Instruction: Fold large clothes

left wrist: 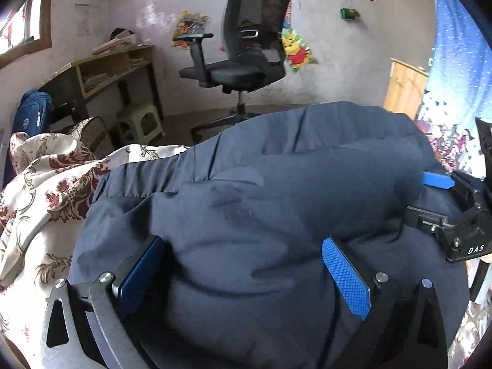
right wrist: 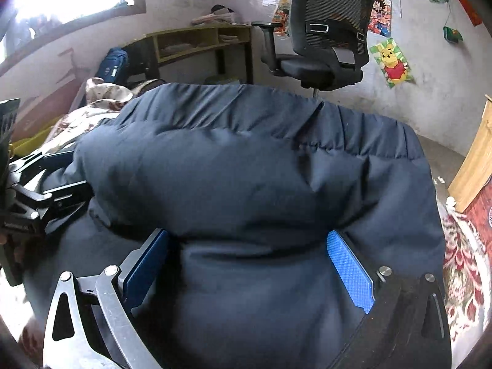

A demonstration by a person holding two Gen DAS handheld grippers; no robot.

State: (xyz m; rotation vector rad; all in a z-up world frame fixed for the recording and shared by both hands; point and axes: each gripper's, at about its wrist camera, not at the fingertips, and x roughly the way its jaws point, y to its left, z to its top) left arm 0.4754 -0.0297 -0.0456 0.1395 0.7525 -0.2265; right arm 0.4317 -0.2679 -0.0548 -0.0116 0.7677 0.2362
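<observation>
A puffy navy jacket (left wrist: 261,190) lies bunched on a bed with a floral sheet (left wrist: 40,190); it also fills the right wrist view (right wrist: 246,169). My left gripper (left wrist: 243,261) has its blue pads wide apart, with a thick fold of the jacket bulging between them. My right gripper (right wrist: 249,258) stands the same way on another fold. The right gripper also shows at the right edge of the left wrist view (left wrist: 442,196), and the left gripper at the left edge of the right wrist view (right wrist: 46,184). The fingertips are buried in the fabric.
A black office chair (left wrist: 246,46) stands on the floor beyond the bed. A wooden desk (left wrist: 101,70) with shelves, a blue bag (left wrist: 33,113) and a plastic stool (left wrist: 141,120) are at the left. A wooden panel (left wrist: 406,86) and a patterned curtain are at the right.
</observation>
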